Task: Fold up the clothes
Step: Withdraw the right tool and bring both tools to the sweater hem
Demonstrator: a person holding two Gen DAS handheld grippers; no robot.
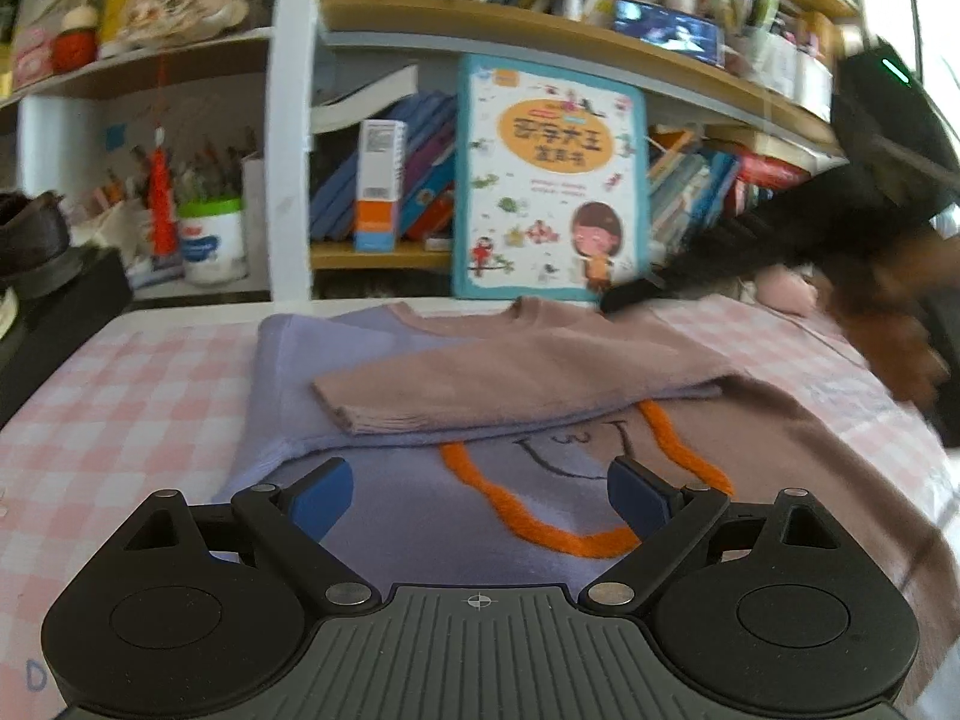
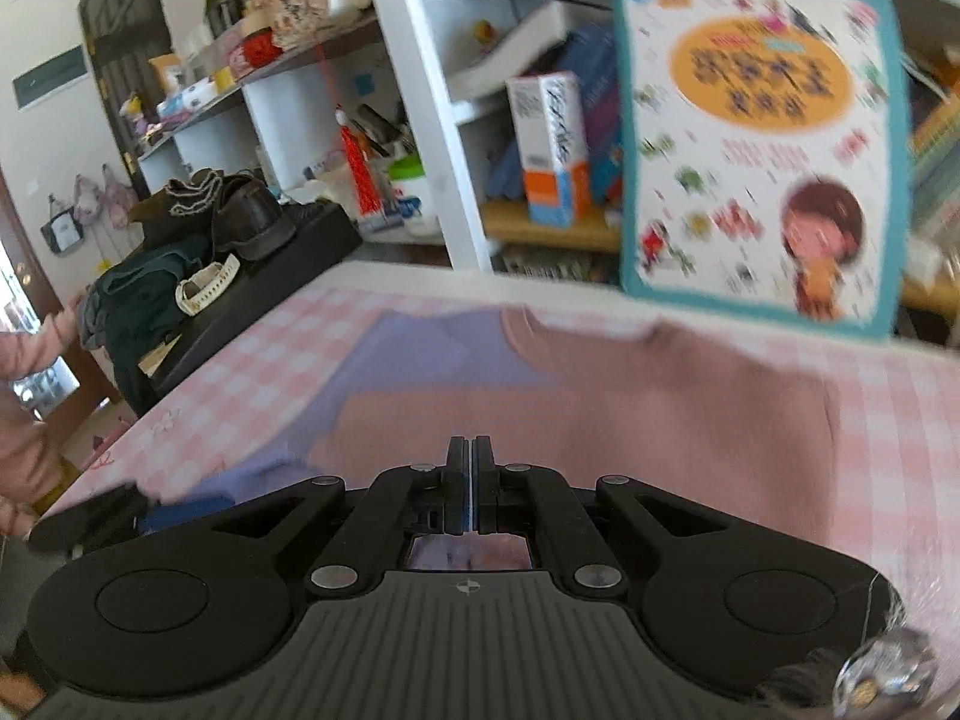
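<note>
1. The left gripper (image 1: 478,495) is nearest in its own view, with its blue pads wide apart and nothing between them; it hangs just over the near part of the sweater (image 1: 420,516), above the orange yarn loop (image 1: 540,516). I judge it is kept released because it waits for a hem or an edge to take

2. The right gripper (image 2: 467,489) has its jaws clenched fully together, and I see no cloth between the pads. It is over the brown side of the sweater (image 2: 600,420), and I judge it is coming in for the next fold, not carrying anything

3. The sweater lies flat on the pink checked cloth (image 1: 120,396), close to its middle. Half of it is lilac and half brown. Its long axis runs from the near hem, under the left gripper, away to the neckline (image 1: 528,306), so the neck points to the picture book (image 1: 549,180)

4. The brown sleeve (image 1: 480,384) is laid across the chest, crosswise to the body, with its cuff toward the lilac side. I judge this sleeve is already folded in, so the garment becomes narrower

5. Behind the sweater the picture book stands upright against the bookshelf (image 1: 480,24), just beyond the neckline
</note>
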